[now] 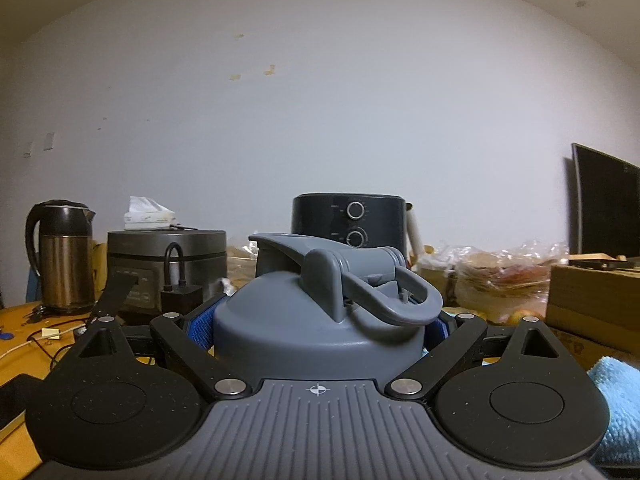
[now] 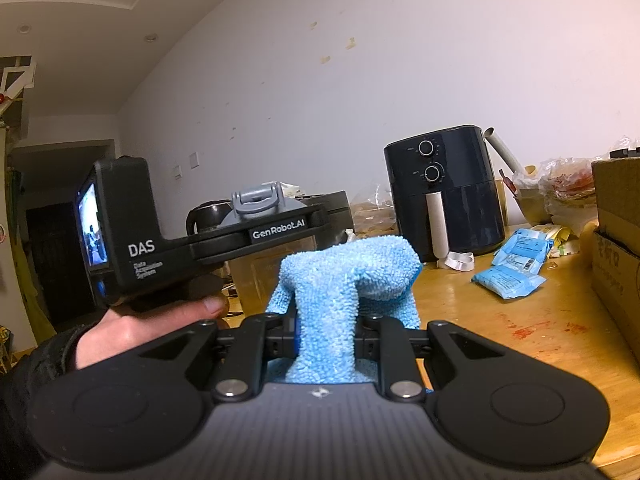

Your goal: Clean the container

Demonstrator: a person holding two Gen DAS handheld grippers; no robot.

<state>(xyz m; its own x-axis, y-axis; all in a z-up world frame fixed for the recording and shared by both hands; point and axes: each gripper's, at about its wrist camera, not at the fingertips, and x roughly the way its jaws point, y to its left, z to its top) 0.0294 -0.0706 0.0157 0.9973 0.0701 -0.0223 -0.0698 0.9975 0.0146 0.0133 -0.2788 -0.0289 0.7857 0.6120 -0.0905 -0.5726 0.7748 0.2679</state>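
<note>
Left wrist view: your left gripper (image 1: pixel 320 328) clamps the grey container (image 1: pixel 316 320) by its lid, centre frame, blue pads (image 1: pixel 202 326) pressed on both sides. Right wrist view: your right gripper (image 2: pixel 326 344) is pinched nearly closed on the blue cloth (image 2: pixel 340 280), centre frame. Container lid (image 2: pixel 260 200) shows mid-left, behind the left gripper. Air fryer (image 2: pixel 444 188) sits upper right on the table (image 2: pixel 520 320).

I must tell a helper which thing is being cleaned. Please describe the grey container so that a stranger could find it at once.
Start at the black air fryer standing against the white wall. In front of it, the left gripper grips a grey container between its fingers. Unlike the steel kettle and other appliances nearby, it has a domed plastic lid with a loop handle.
</note>
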